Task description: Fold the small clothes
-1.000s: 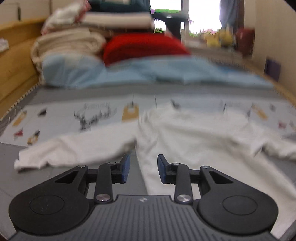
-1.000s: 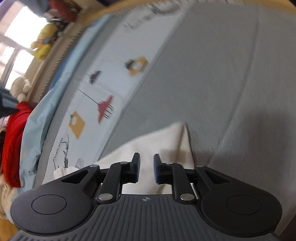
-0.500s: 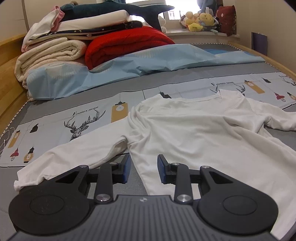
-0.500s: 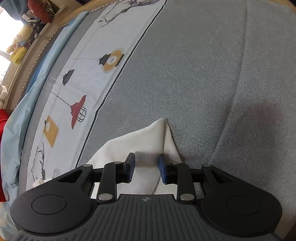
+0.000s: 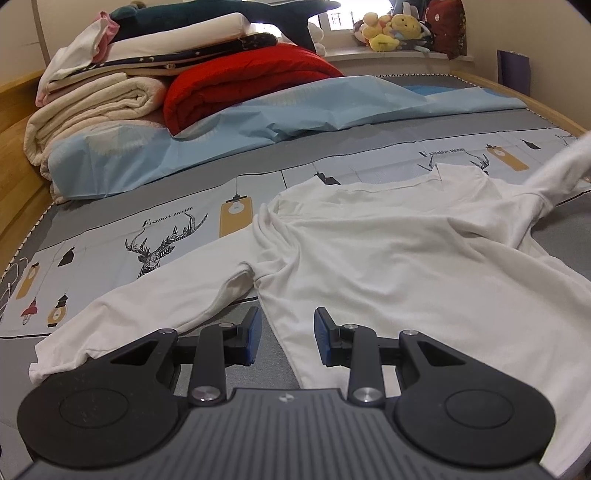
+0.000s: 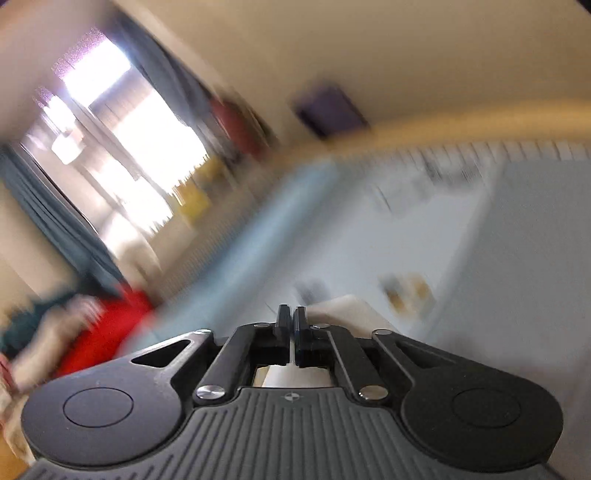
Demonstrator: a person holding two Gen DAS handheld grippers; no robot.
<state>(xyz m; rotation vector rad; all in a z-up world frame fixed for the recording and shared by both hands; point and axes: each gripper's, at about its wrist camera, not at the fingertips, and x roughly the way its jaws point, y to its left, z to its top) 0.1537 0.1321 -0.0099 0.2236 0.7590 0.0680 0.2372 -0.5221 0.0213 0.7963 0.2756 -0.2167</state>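
The white long-sleeved shirt (image 5: 388, 266) is soft, matt knit cloth lying on a smooth printed bed sheet (image 5: 110, 236). At eleven o'clock, fluffy cream blankets (image 5: 92, 107) adjoin a matt red quilt (image 5: 243, 77); the bed frame (image 5: 18, 122) is smooth wood.

Red quilt (image 5: 243, 85), folded blankets (image 5: 92, 107), perhaps plush toys (image 5: 391, 33).

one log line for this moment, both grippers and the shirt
step: sleeve fold | left gripper: open beside white shirt side edge | right gripper: just closed, shut on right sleeve, lifted | view: right blurred
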